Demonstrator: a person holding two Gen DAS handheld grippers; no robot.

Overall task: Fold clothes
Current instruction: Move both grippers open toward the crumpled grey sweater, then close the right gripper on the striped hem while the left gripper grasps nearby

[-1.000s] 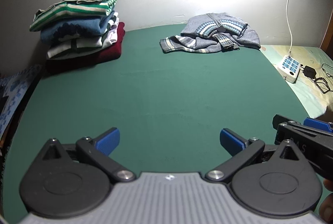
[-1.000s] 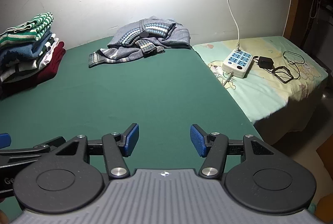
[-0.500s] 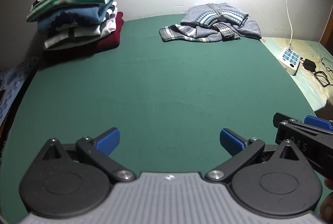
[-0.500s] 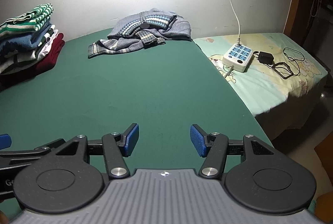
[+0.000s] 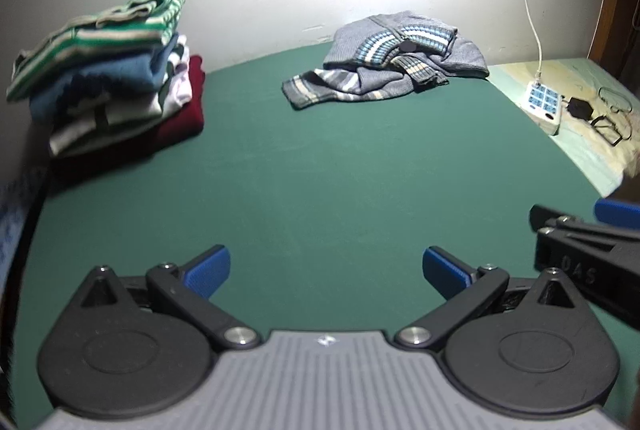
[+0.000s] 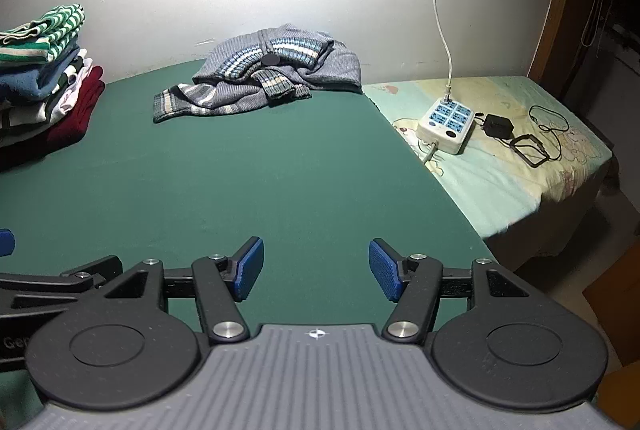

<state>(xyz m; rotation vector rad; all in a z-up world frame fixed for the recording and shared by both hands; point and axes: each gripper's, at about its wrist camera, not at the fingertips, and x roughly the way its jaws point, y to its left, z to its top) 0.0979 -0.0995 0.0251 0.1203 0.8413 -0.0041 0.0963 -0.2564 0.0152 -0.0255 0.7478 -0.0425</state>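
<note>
1. The crumpled grey knitted cardigan with blue and cream striped bands (image 5: 394,64) lies bunched at the far edge of the green cloth-covered surface (image 5: 320,182), against the pale wall, well apart from both grippers.
2. To its left stands a stack of folded garments (image 5: 108,70), a green-and-white striped top uppermost and a dark red one at the bottom; judging by this, the cardigan is the piece left to fold.
3. The left gripper (image 5: 326,266) hangs over the near part of the green surface, its blue-padded jaws spread wide and empty.
4. The right gripper (image 6: 316,268) sits just beside it; its jaws are opening, with nothing between them.
5. The step in hand looks like the reach toward the cardigan. To do it well, take one striped hem or shoulder edge in each gripper, lift enough to shake the bundle loose, then draw it to the bare middle and spread it flat.
6. Keep the right gripper clear of the white power strip (image 6: 446,122) and black cables on the pale patterned sheet.
</note>
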